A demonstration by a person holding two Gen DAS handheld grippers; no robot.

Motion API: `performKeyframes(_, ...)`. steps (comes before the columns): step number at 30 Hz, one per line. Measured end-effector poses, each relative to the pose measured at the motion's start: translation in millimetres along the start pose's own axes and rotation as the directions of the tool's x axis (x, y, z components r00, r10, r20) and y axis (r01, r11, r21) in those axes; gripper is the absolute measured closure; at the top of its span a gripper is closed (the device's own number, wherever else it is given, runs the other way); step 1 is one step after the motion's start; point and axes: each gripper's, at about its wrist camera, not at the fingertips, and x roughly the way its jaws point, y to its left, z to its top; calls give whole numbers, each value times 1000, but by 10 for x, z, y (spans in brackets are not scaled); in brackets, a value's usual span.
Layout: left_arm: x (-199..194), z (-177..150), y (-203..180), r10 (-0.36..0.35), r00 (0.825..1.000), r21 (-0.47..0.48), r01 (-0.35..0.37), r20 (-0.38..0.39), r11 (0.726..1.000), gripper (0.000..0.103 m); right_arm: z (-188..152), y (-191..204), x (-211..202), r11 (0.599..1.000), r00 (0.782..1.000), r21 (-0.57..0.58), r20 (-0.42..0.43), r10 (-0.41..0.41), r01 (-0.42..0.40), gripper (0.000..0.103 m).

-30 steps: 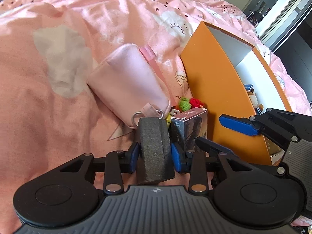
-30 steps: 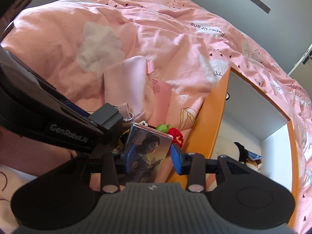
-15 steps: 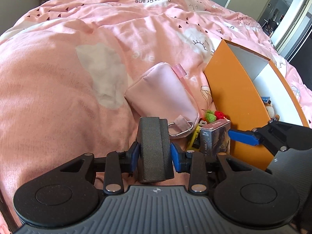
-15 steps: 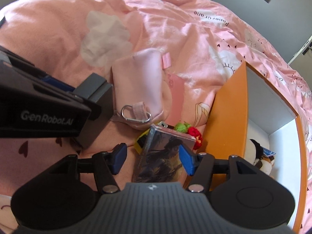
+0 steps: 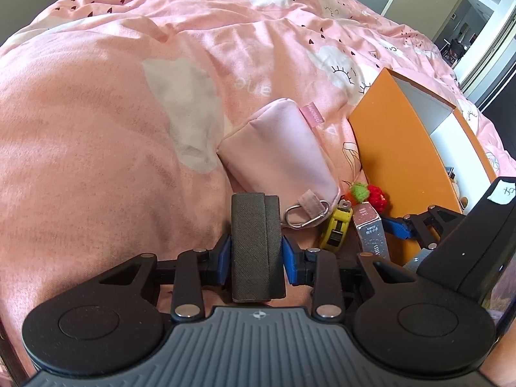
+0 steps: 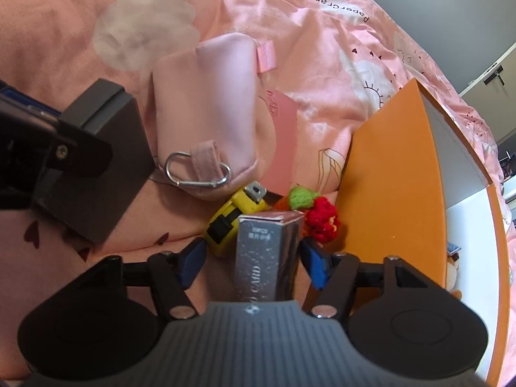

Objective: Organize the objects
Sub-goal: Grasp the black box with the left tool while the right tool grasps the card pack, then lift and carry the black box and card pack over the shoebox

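Observation:
My left gripper (image 5: 256, 253) is shut on a dark grey case (image 5: 256, 245) and holds it above the pink bedspread; the case also shows in the right wrist view (image 6: 96, 167). My right gripper (image 6: 253, 262) is open, with a silver card box (image 6: 266, 258) standing between its jaws, apart from both fingers. The box also shows in the left wrist view (image 5: 371, 230). A pink pouch (image 5: 283, 154) with a carabiner, a yellow tape measure (image 6: 232, 219) and a red and green knitted toy (image 6: 314, 213) lie beside an orange box (image 6: 390, 177).
The orange box (image 5: 396, 151) has a white inside and holds a plush toy and small items at its right end. A pink card (image 6: 283, 129) lies under the pouch. The pink bedspread (image 5: 96, 129) spreads to the left. A door stands at the far right.
My right gripper has opened and let go of the silver card box, which now stands on the bed. My left gripper has drawn back and up with the grey case.

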Motion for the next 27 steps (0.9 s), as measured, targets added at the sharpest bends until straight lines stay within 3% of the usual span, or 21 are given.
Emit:
performKeyframes(5, 1, -2, -11, 1, 1000, 4, -1, 0, 1000, 65, -12, -158, -131, 998, 1000, 57, 6, 6, -6, 77)
performKeyframes(6, 1, -1, -12, 2, 1000, 6, -2, 0, 1000, 65, -20, -187, -162, 998, 1000, 61, 9, 4, -5, 79)
performKeyframes(13, -1, -1, -38, 7, 1000, 14, -7, -4, 1000, 66, -66, -369, -490, 990, 992, 89, 66, 105, -110, 79)
performKeyframes(20, -167, 30, -126, -15, 999, 8, 15, 51, 1000, 66, -22, -718, -782, 957, 966, 171, 148, 211, -235, 79)
performKeyframes(27, -493, 190, -370, -103, 986, 23, 101, 131, 995, 66, -63, -1103, -1052, 908, 933, 251, 221, 285, -337, 79)
